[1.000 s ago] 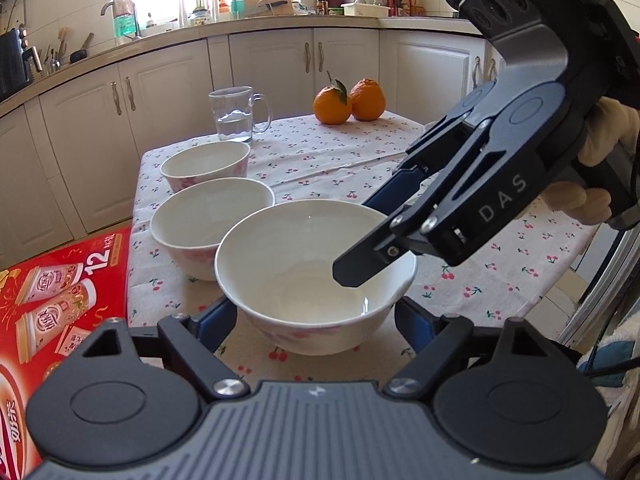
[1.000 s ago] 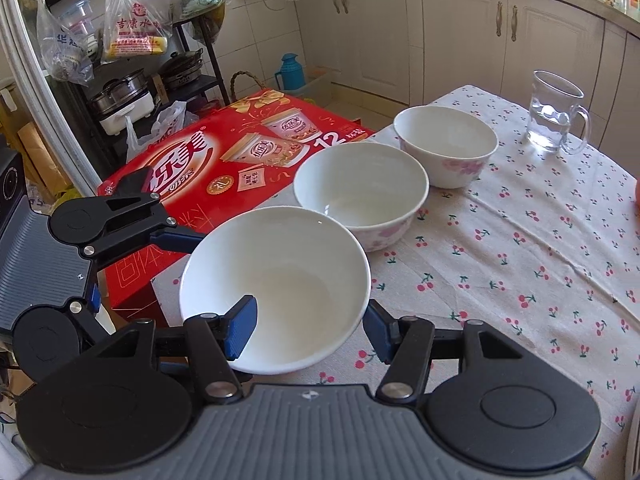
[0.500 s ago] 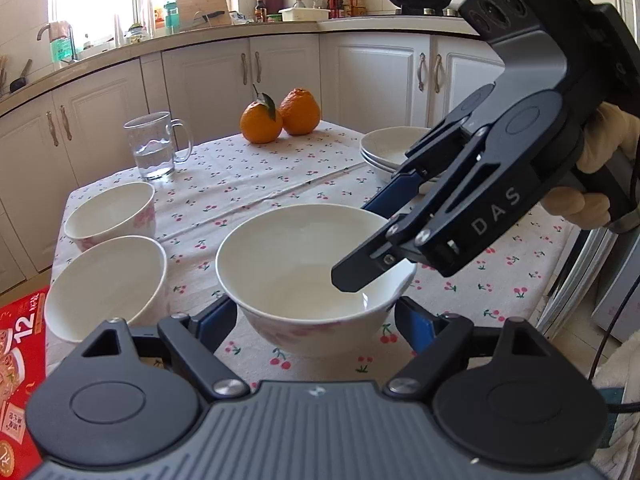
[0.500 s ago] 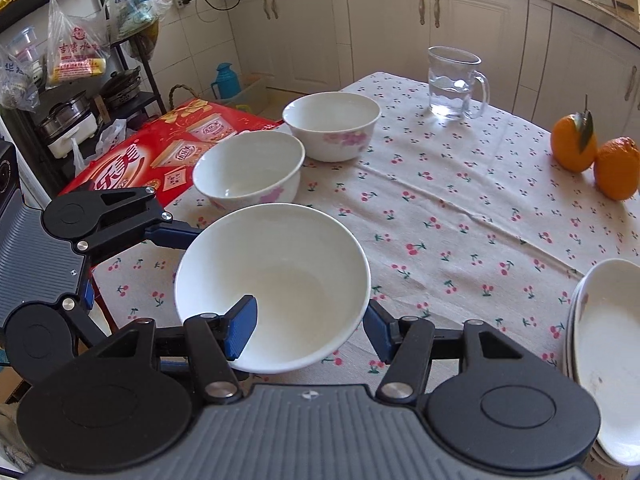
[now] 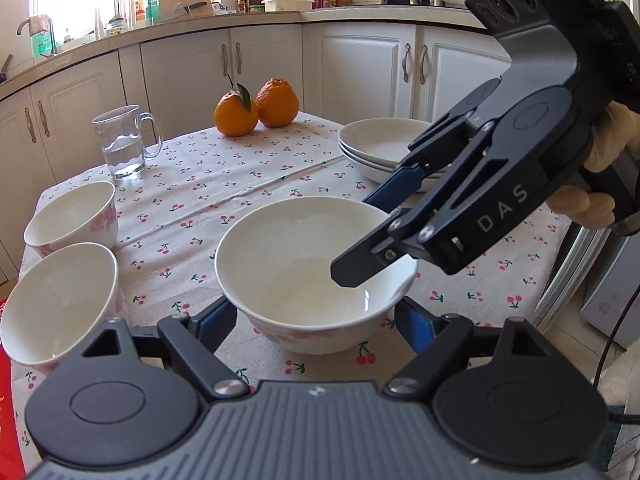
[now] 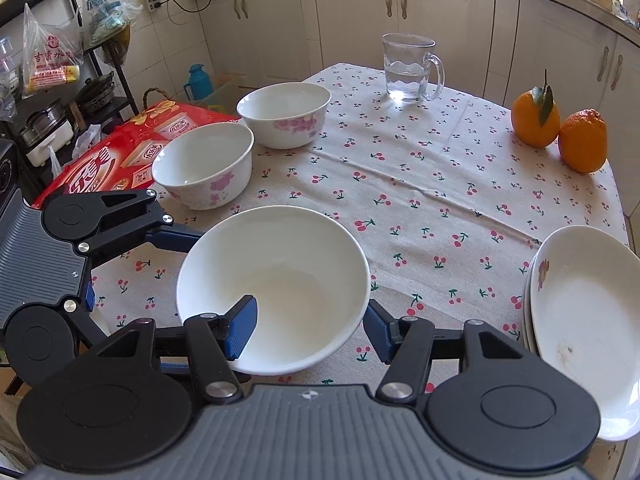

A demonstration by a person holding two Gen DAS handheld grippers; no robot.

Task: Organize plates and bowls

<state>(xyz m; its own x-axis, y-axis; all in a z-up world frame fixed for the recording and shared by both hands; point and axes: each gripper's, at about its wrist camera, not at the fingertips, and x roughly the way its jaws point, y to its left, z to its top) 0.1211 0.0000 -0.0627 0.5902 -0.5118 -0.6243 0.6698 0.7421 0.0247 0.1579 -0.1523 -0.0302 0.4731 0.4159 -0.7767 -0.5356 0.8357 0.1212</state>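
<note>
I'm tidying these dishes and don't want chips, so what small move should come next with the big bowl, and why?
Probably lower the large bowl onto the bare tablecloth. The right gripper pinches its rim and the left gripper clamps its sides. The two smaller bowls sit close by and could nest in it, clear of the plate stack.

White bowl (image 6: 280,280) between right gripper (image 6: 312,328) fingers

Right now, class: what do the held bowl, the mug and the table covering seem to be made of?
Held bowl: probably glazed ceramic; glossy white, opaque, with a pink flower print outside.
Mug: clear glass, it seems; the water and the cabinet show through it.
Table covering: apparently woven cloth, matte beige with printed cherries; it shows fold creases.
</note>
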